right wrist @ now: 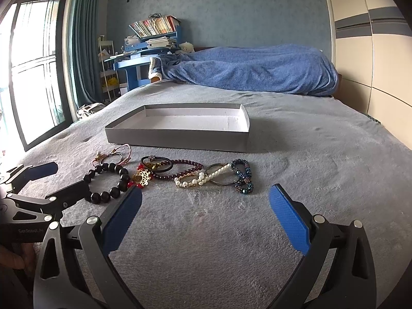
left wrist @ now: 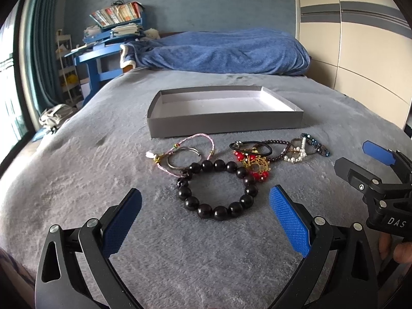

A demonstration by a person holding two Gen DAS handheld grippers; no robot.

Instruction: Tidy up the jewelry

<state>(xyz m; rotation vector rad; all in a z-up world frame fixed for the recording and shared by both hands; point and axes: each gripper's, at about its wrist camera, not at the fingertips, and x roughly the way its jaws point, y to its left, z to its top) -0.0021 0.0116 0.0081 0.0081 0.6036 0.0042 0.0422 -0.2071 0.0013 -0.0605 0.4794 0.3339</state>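
A shallow grey box (left wrist: 224, 122) (right wrist: 177, 139) with a white inside stands on the grey bedspread. In front of it lies a row of jewelry: a pink cord bracelet with a silver ring (left wrist: 180, 154), a black bead bracelet (left wrist: 219, 190) (right wrist: 108, 180), a red and gold piece (left wrist: 255, 164) (right wrist: 141, 177), a dark red bead string (right wrist: 185, 171), a pearl bracelet (right wrist: 200, 177) and a blue bead bracelet (left wrist: 316, 145) (right wrist: 243, 177). My left gripper (left wrist: 206, 211) is open, just short of the black beads. My right gripper (right wrist: 206, 211) is open, short of the pearl and blue bracelets.
A rumpled blue blanket (left wrist: 224, 51) lies at the far end of the bed. A blue desk with books (left wrist: 110, 41) and a window with a curtain (right wrist: 38, 64) are at the left. A cream wardrobe (right wrist: 373, 51) stands at the right.
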